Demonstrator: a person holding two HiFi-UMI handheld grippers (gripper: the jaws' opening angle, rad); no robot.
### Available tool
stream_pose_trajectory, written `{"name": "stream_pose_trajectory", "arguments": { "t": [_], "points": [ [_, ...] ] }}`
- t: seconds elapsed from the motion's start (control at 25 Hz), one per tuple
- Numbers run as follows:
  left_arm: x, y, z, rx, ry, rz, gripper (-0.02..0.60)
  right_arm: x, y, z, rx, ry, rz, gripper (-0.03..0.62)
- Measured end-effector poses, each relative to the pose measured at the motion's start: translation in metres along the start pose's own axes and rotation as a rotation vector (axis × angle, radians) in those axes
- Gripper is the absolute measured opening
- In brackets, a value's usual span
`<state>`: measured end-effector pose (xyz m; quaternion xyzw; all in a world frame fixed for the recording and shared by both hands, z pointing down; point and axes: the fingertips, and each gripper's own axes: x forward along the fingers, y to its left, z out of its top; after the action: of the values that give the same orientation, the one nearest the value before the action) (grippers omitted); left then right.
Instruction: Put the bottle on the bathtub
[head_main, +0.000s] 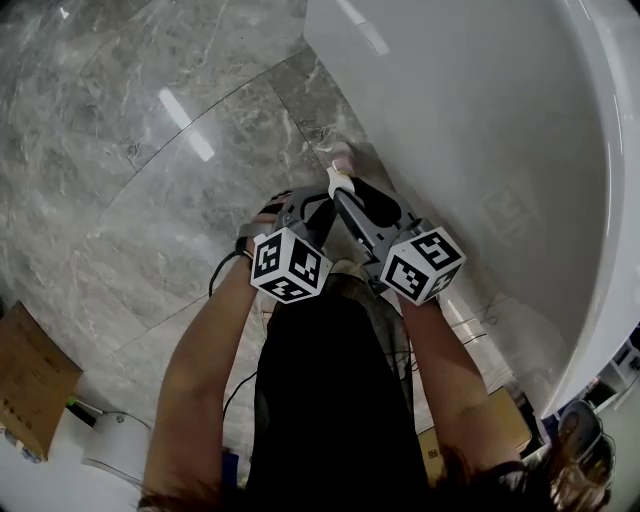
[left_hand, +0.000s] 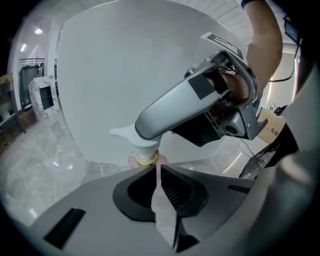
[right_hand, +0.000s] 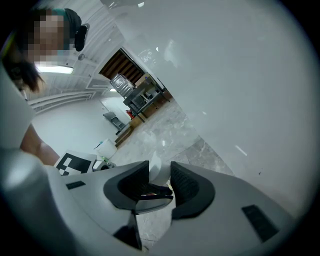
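Observation:
A pink pump bottle (head_main: 343, 156) with a white pump head (head_main: 337, 183) and a gold collar (left_hand: 145, 159) stands on the marble floor at the foot of the white bathtub (head_main: 480, 120). My right gripper (right_hand: 160, 176) has its jaws closed around the white pump head (right_hand: 156, 169), whose sides fill the gap between the pads. In the left gripper view one right finger (left_hand: 170, 112) lies over the pump. My left gripper (left_hand: 158, 175) is just below and in front of the collar, jaws shut to a thin slit. I cannot tell whether anything is pinched in it.
The bathtub wall (left_hand: 125, 65) rises right behind the bottle. A cardboard box (head_main: 30, 380) and a white object (head_main: 115, 445) sit on the floor at the lower left. Black cables (head_main: 225, 265) run near my feet. Another box (left_hand: 272, 127) stands to the right.

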<state>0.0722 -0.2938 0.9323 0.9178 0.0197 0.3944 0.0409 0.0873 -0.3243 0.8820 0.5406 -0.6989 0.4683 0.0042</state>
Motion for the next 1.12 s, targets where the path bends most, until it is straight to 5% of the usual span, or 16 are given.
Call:
{"name": "stream_pose_trajectory", "arguments": {
  "t": [0.64,1.12],
  "points": [
    [-0.013,0.007,0.003,-0.072,0.000,-0.009,0.040,-0.017,-0.016,0.018,-0.084,-0.030,-0.162,0.143],
    [-0.047,0.006,0.020,-0.132,0.021,0.008,0.040,-0.043,-0.010,0.021,-0.016,-0.048,-0.255,0.123]
  ]
}}
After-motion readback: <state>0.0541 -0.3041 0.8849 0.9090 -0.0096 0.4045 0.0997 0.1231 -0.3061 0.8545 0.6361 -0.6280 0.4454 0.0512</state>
